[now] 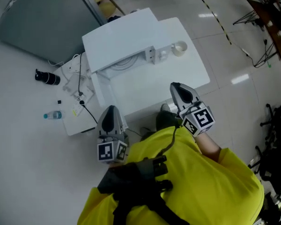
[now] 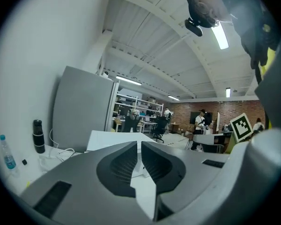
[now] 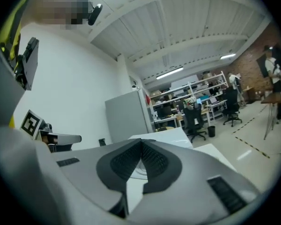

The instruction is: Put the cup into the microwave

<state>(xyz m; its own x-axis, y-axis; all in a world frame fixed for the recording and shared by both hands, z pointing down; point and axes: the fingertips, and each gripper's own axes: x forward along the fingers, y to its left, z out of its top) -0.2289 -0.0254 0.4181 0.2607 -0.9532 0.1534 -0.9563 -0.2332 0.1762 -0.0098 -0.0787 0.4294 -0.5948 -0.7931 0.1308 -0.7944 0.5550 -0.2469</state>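
not started: cup point(image 1: 179, 48) stands on desk point(image 1: 145, 86) beside white microwave point(image 1: 119, 36); left gripper point(image 1: 111, 108) and right gripper point(image 1: 176, 86) both closed, empty, well short of it.

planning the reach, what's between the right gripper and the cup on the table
Nothing. In the head view, only bare white table lies between the right gripper and the cup. The microwave stands off toward the picture's left.

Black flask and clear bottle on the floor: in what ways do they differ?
The black flask is dark and opaque; the clear bottle is see-through with a blue cap. The black flask looks thicker than the clear bottle. Both stand upright on the floor.
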